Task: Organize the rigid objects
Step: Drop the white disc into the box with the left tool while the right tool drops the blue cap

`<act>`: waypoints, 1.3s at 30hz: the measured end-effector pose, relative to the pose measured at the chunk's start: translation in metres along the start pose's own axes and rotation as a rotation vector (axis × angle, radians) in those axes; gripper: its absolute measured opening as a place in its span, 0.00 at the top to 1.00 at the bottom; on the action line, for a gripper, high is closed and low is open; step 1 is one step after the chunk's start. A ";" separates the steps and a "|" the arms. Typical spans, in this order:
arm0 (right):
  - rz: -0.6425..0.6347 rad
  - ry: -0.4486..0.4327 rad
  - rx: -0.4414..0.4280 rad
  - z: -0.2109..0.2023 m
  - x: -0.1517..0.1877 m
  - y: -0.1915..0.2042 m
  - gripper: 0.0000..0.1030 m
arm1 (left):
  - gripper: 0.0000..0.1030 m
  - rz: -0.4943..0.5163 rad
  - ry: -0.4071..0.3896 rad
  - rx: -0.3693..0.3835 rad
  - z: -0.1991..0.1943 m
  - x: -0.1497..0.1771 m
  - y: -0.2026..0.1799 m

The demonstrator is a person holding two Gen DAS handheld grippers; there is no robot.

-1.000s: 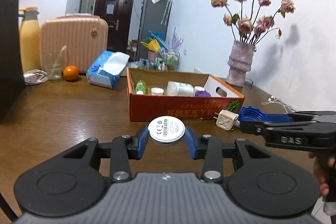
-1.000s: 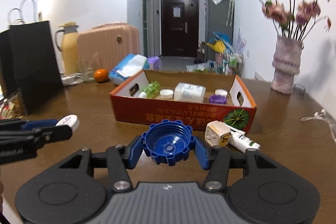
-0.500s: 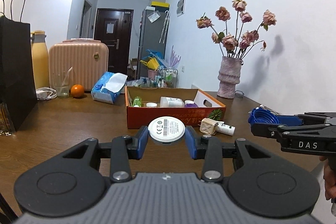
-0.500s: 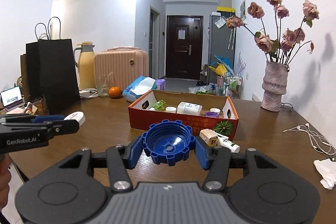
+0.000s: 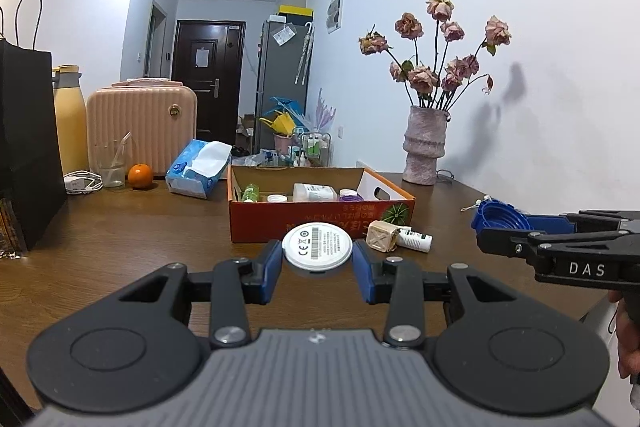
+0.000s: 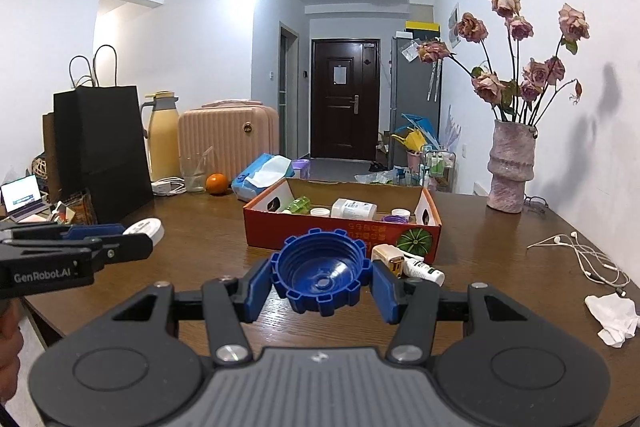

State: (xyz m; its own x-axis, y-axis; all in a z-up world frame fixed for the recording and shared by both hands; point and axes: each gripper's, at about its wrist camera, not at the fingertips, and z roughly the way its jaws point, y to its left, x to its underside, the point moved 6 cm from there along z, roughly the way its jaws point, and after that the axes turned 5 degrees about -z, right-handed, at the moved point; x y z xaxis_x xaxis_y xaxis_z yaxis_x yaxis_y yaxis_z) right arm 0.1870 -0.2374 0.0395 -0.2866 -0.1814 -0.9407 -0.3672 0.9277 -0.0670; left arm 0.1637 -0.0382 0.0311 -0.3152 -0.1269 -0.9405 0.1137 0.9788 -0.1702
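My left gripper (image 5: 317, 263) is shut on a white round disc (image 5: 317, 246) and holds it above the table, well in front of the red cardboard box (image 5: 320, 223). My right gripper (image 6: 320, 281) is shut on a blue ridged cap (image 6: 320, 275), also held above the table. The box (image 6: 340, 231) holds a green bottle, a white bottle and small lids. A beige plug adapter (image 5: 382, 235) and a small white tube (image 5: 416, 239) lie in front of the box. Each gripper shows in the other's view: the right one (image 5: 500, 223), the left one (image 6: 140, 233).
A vase of dried roses (image 6: 510, 167) stands at the back right. White earphones (image 6: 576, 255) and a crumpled tissue (image 6: 612, 315) lie on the right. A black bag (image 5: 24, 147), yellow flask, pink case (image 5: 140, 123), glass, orange (image 5: 140, 175) and tissue pack (image 5: 200, 167) stand at the left and back.
Both grippers have drawn back from the box and risen, each still holding its object. The box and loose items now look farther away.
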 end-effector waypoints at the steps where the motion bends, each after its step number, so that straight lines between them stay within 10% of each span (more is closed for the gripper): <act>1: 0.002 0.003 -0.001 0.003 0.000 -0.001 0.49 | 0.62 0.000 0.004 -0.001 0.002 0.000 0.000; 39: -0.083 0.061 -0.062 0.233 -0.073 -0.056 0.49 | 0.62 0.039 0.042 0.007 0.226 -0.084 0.060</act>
State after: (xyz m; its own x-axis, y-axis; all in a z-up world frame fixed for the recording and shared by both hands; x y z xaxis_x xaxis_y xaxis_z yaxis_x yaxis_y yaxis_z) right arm 0.4343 -0.2002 0.0343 -0.3057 -0.2781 -0.9106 -0.4454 0.8871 -0.1214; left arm 0.4096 -0.0047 0.0336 -0.3498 -0.0814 -0.9333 0.1329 0.9818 -0.1355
